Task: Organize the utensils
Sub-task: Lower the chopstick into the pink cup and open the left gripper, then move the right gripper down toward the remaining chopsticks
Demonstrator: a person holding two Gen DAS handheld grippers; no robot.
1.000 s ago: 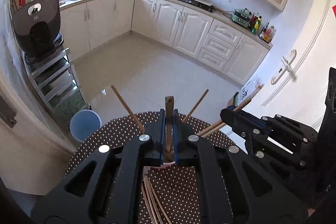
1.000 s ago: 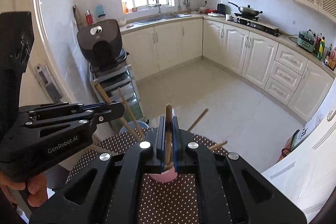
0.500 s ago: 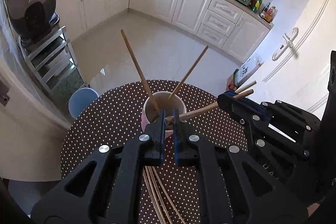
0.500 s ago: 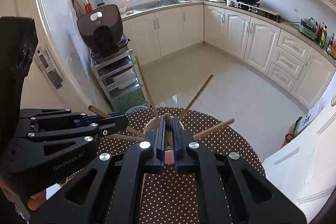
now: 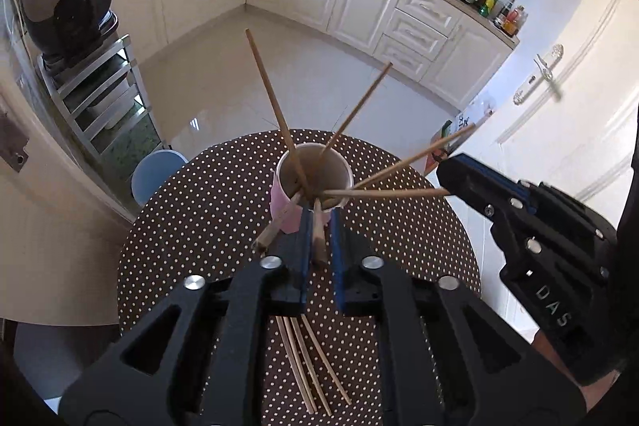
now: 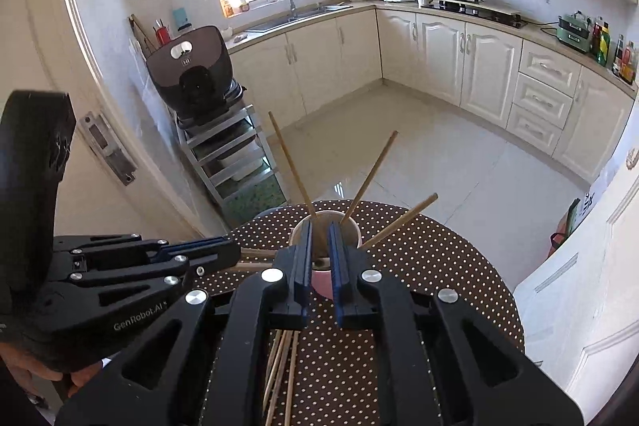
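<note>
A pink cup [image 5: 281, 206] [image 6: 321, 284] stands on the round dotted table [image 5: 199, 206] [image 6: 439, 266] with several wooden chopsticks fanned out of it. My left gripper [image 5: 319, 216] [image 6: 235, 254] hovers at the cup's near rim. Its jaws are opening, and a chopstick [image 5: 317, 244] lies loose between them, its tip in the cup. My right gripper [image 6: 319, 226] [image 5: 445, 174] points at the cup from the right. Its jaws are opening too, with a gap beside the chopstick [image 5: 383, 192] at its tip. Three loose chopsticks [image 5: 307, 366] [image 6: 279, 366] lie flat on the table.
One chopstick [image 5: 275, 226] leans out past the cup's left side against my left finger. Beyond the table's far edge are a blue stool [image 5: 153, 174] and a metal rack [image 5: 96, 94] with a dark appliance. A white door [image 5: 559, 106] is close on the right.
Both grippers tipped down toward the cup and brought their chopsticks into it. The jaws of each, shut on a chopstick before, now stand slightly apart.
</note>
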